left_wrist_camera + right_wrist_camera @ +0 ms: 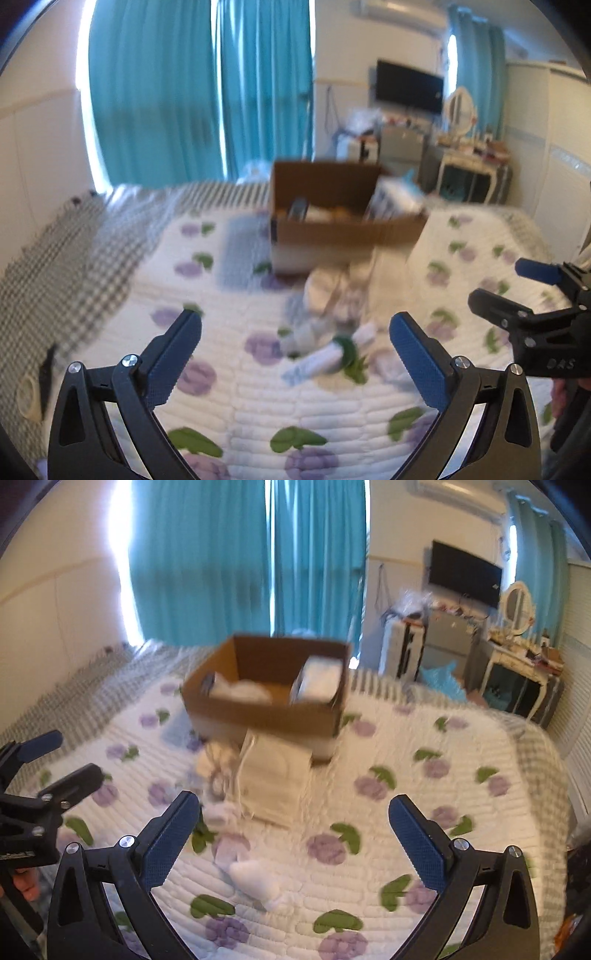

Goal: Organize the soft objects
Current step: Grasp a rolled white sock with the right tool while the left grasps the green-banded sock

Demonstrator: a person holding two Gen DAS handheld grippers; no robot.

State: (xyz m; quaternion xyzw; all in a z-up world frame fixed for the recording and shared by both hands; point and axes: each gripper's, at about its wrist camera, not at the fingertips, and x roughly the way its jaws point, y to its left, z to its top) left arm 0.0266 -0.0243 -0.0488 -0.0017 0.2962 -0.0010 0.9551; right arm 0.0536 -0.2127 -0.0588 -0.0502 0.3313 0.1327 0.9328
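Observation:
My left gripper (295, 328) hangs open over a quilt with purple flowers, nothing between its fingers. Just ahead of it lies a white roll with a green band (332, 356), and beyond that a heap of white soft things (328, 291). My right gripper (295, 808) is open too and holds nothing. It sits above a small white bundle (255, 880), with a folded white pack (273, 779) further on. An open cardboard box (266, 716) stands behind, holding white soft items (240, 690) and a packet (319, 679). Each gripper shows in the other's view, the right gripper (506, 284) and the left gripper (70, 757).
The quilt (424, 812) covers a bed with a grey checked sheet (74, 258) along its left and far sides. A roll of tape (29, 398) lies at the left edge. Teal curtains (199, 92), a wall television (465, 574) and a cluttered dressing table (517, 664) stand beyond the bed.

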